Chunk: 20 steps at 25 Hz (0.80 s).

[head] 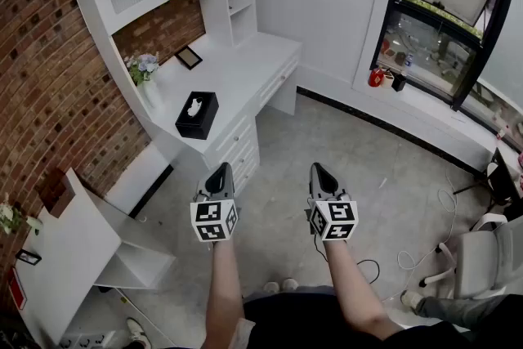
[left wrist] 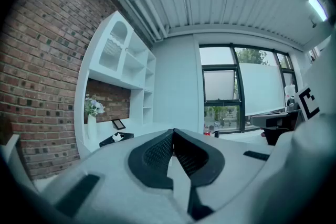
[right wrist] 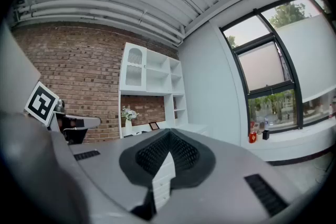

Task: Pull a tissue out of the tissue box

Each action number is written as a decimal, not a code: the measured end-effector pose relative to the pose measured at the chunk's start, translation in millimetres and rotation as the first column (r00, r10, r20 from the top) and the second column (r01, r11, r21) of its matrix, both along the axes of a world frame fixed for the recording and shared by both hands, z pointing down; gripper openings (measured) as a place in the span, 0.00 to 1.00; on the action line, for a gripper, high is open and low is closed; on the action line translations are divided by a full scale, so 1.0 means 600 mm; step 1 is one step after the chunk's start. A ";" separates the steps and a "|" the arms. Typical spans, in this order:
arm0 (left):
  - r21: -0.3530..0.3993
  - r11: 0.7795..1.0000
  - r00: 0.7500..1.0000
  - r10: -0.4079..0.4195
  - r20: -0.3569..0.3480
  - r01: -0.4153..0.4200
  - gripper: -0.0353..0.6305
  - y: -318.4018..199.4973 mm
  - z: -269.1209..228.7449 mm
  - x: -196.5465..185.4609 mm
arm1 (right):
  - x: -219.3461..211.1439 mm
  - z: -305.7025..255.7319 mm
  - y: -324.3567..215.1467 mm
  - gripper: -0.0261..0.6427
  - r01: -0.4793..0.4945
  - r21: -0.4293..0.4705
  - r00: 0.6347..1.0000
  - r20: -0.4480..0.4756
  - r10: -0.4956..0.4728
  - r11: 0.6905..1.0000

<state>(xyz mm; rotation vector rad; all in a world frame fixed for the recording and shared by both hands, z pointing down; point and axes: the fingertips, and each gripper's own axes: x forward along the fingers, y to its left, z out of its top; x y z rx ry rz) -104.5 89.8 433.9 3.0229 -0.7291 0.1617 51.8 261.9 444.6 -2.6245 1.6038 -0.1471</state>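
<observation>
Plainly the left gripper and right gripper are clenched, empty, side by side; the tissue box sits well apart on the desk. Its tissue pokes up.

One black tissue box, one vase of flowers and one picture frame stand on the one surface. Two grippers show: the left gripper and the right gripper.

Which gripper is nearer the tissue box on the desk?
Left. The left gripper hovers short of the tissue box, not touching; the right gripper is alongside the left one, farther to the right.
</observation>
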 end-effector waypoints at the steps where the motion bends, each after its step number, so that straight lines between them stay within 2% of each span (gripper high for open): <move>1: -0.001 1.000 1.000 -0.001 0.001 0.001 0.06 0.000 0.001 -0.001 | -0.002 -0.002 -0.003 0.04 0.002 0.003 1.000 -0.001 -0.002 1.000; 14: -0.011 1.000 1.000 -0.002 0.006 0.002 0.06 -0.007 0.010 -0.008 | -0.010 0.000 -0.017 0.04 0.013 0.010 1.000 0.002 -0.013 1.000; 20: -0.028 0.999 1.000 0.015 0.002 -0.015 0.06 -0.001 0.020 -0.010 | -0.014 0.010 -0.017 0.04 0.018 0.017 0.999 0.033 -0.019 1.000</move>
